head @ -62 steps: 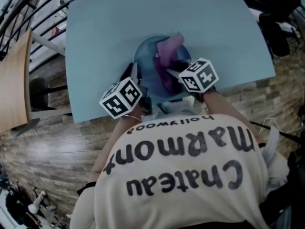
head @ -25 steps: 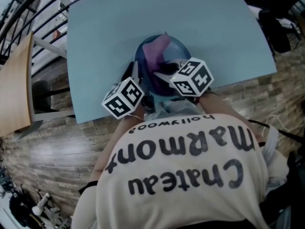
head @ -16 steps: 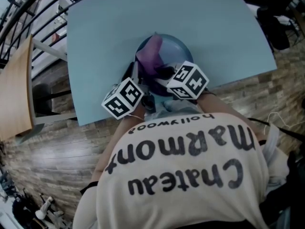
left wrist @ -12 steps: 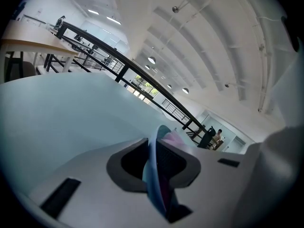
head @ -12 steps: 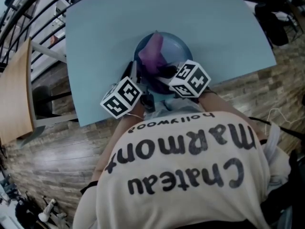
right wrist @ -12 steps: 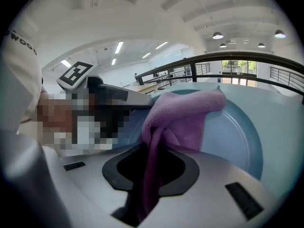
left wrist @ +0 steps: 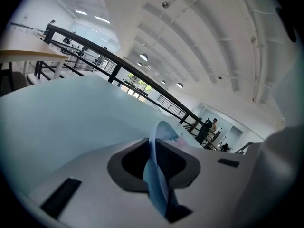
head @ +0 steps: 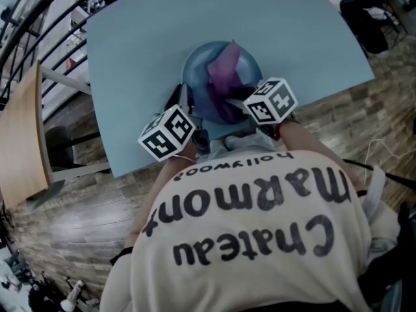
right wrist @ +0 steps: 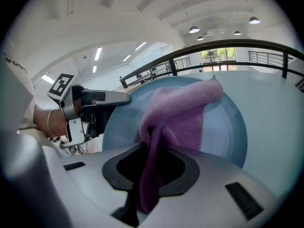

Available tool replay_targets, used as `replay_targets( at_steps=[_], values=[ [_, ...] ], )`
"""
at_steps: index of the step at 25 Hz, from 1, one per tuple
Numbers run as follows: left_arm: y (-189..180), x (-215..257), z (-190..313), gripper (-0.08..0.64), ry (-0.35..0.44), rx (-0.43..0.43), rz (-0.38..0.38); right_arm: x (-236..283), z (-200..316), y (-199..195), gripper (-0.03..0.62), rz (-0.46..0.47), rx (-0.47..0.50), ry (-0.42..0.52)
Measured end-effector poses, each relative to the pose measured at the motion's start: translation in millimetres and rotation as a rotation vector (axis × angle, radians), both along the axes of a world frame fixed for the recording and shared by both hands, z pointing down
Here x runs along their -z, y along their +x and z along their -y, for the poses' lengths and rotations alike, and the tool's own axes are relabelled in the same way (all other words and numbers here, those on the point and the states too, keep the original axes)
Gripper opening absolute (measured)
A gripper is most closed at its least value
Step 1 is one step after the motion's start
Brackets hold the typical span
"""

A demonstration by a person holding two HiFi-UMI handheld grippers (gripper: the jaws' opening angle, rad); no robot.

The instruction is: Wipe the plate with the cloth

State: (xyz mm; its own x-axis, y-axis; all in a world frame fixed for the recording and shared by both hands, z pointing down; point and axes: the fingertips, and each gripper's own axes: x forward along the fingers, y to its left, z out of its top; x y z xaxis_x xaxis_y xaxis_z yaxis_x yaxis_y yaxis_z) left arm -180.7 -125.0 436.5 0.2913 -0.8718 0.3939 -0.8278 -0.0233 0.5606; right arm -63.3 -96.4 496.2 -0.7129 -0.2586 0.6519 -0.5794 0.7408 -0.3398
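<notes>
One cloth (head: 224,77) stretches lengthwise away across plate (head: 194,77).

1. Head view: the light is soft, even and slightly dim with a bluish cast. The pale table (head: 130,44) beyond the left gripper (head: 181,98) and right gripper (head: 225,101) shows no hard shadows or glare.
2. Its edges bend strongly, and the floor (head: 65,220) curves.
3. Both gripper views are round fisheye pictures with dark corners.
4. Left gripper view: lamps (left wrist: 143,57) glow on a bright white ceiling above the jaws. The plate (left wrist: 159,175) rim between them is blurred.
5. Right gripper view: ceiling lights (right wrist: 194,29) shine overhead. The cloth (right wrist: 180,113) is sharp ahead of the jaws and softer between them.
</notes>
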Motion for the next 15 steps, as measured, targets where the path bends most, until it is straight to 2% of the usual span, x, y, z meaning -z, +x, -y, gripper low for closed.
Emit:
replay_targets(
  at_steps=[10,15],
  values=[
    [-0.8,-2.3,2.2,0.041,-0.001,-0.007,-0.055,-11.5,14.4,34.0,0.083,-0.064,-0.114,-0.057],
    [-1.7,-1.0,0.2,0.043,0.004,0.007,-0.055,-15.1,19.1,51.4,0.083,-0.091,-0.151,-0.069]
  ],
)
